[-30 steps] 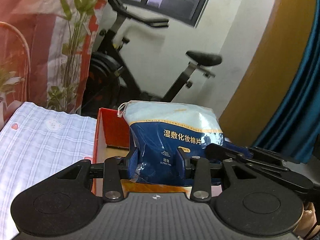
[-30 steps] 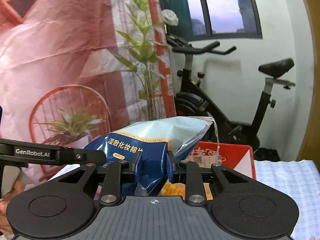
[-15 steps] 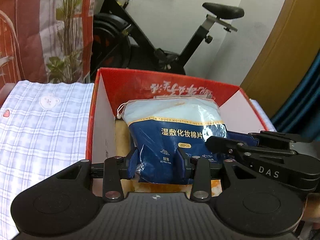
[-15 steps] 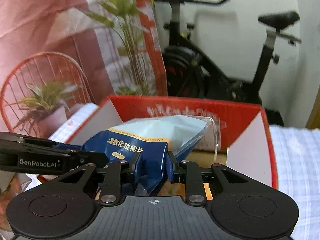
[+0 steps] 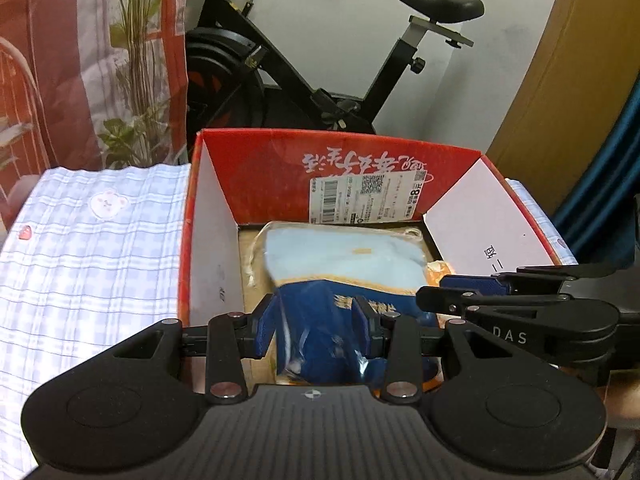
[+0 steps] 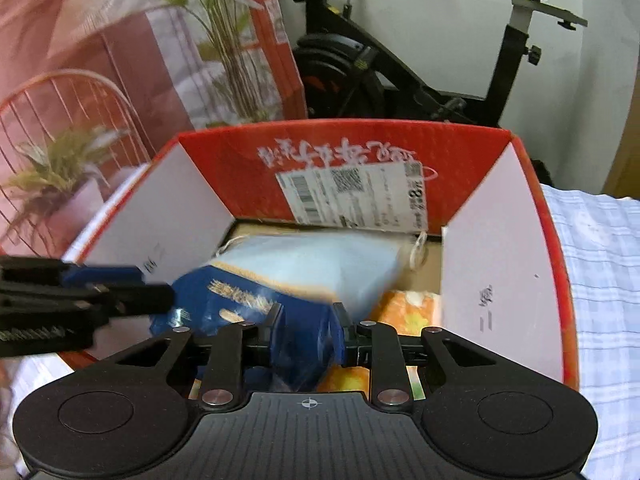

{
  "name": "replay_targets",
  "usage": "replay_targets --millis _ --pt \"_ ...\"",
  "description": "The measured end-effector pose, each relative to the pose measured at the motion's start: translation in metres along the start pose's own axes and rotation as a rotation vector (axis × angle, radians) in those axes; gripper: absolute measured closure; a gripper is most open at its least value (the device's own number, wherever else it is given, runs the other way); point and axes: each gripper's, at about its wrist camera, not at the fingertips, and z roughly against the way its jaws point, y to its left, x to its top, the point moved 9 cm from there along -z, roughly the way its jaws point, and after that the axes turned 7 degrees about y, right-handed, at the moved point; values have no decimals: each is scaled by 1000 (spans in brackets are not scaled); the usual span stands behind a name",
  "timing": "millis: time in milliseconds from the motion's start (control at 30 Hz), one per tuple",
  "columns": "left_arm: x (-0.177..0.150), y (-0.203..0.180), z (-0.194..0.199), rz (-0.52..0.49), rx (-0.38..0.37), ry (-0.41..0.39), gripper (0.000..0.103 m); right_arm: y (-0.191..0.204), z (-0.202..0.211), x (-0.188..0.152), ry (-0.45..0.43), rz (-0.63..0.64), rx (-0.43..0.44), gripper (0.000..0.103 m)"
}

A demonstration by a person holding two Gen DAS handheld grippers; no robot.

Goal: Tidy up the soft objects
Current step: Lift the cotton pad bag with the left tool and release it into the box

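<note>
In the left wrist view, the left tool (image 5: 316, 326) was clenched on the dark blue bottom end of the pouch (image 5: 344, 258). The pouch lay inside the red box (image 5: 276, 168), at the frame's centre, its long axis running from the tool up toward the box's back wall, pale blue top end farthest. The right tool (image 5: 460, 292) entered from the right.

In the right wrist view, the right tool (image 6: 308, 328) gripped the pouch (image 6: 316, 264) by its blue end; its drawstring top pointed to the upper right, over an orange pack (image 6: 408, 308). The left tool (image 6: 132, 292) reached in from the left edge.
</note>
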Motion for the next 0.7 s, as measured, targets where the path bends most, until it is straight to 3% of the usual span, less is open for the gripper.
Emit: replay_targets --millis 400,700 --pt "-12 -8 59 -17 31 -106 61 2 65 -6 -127 102 -77 78" --pt "-62 -31 113 -43 -2 -185 61 23 132 -44 -235 199 -64 78"
